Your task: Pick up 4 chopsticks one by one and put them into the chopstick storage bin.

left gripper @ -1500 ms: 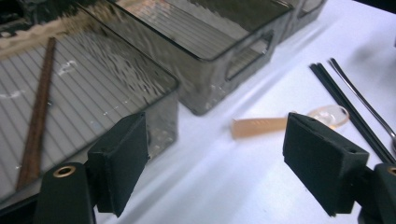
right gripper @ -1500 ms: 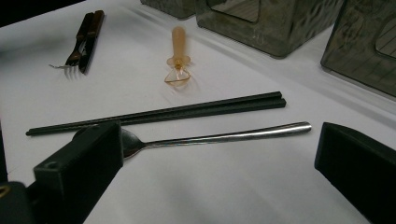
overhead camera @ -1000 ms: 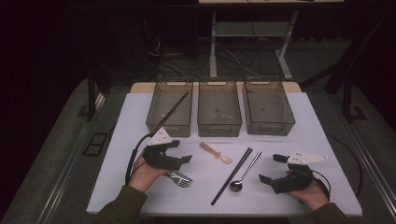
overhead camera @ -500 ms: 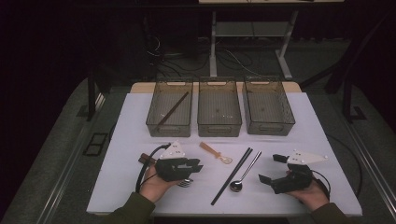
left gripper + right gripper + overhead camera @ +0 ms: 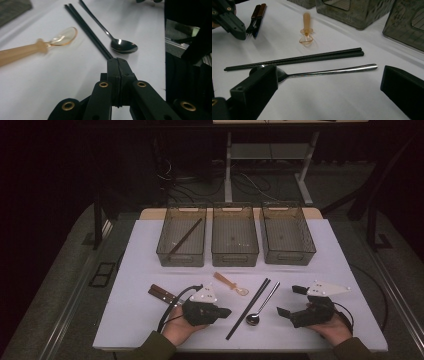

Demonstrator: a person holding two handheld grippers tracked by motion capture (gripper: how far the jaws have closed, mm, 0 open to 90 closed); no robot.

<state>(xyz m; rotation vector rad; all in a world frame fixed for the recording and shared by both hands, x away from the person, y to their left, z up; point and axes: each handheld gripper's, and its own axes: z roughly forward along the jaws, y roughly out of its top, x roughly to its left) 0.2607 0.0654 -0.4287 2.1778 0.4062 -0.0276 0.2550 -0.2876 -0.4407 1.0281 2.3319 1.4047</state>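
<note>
left claw (image 5: 226, 311) | lay low and level on the table (image 5: 140, 270), jaws just pressed together, nothing between | black chopsticks (image 5: 248, 308) just beyond its tip | steel spoon (image 5: 260, 307) past them | right claw (image 5: 289, 301) spread beyond the spoon

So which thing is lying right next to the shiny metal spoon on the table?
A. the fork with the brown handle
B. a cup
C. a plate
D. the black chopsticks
D: the black chopsticks lie side by side with the metal spoon on the white table, while the fork rests farther off, beside the left gripper.
</note>
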